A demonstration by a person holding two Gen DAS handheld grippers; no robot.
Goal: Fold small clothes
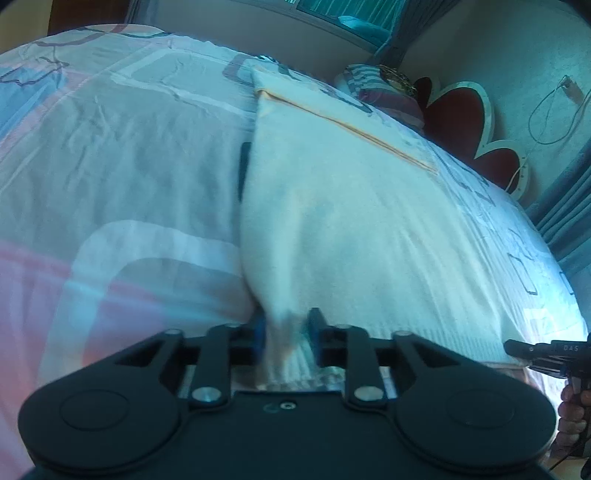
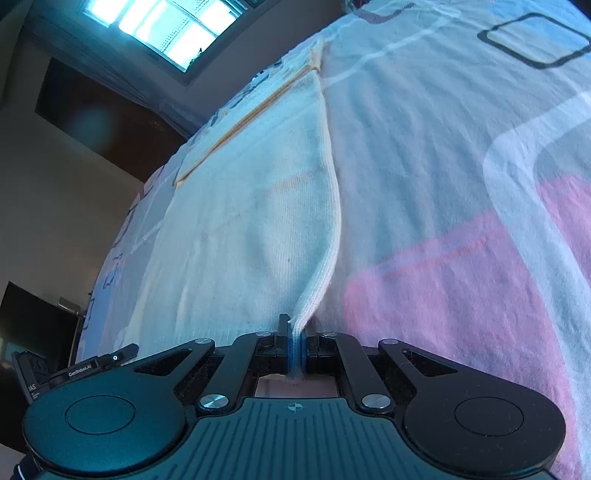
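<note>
A small white ribbed garment [image 1: 332, 206] with a thin orange trim line lies spread on the bed. My left gripper [image 1: 286, 332] is shut on its near left corner, with the cloth bunched between the blue pads. My right gripper [image 2: 294, 345] is shut on the other near corner of the same garment [image 2: 258, 206], which rises from the jaws as a narrow pinched fold. The right gripper also shows at the right edge of the left wrist view [image 1: 546, 352], held in a hand.
The bedspread [image 1: 110, 166] is pale with pink, grey and white patches. Pillows [image 1: 380, 92] and a red scalloped headboard [image 1: 465, 110] are at the far end. Curtains [image 1: 565, 206] hang at the right. A window [image 2: 166, 26] and a dark doorway [image 2: 103, 118] show beyond the bed.
</note>
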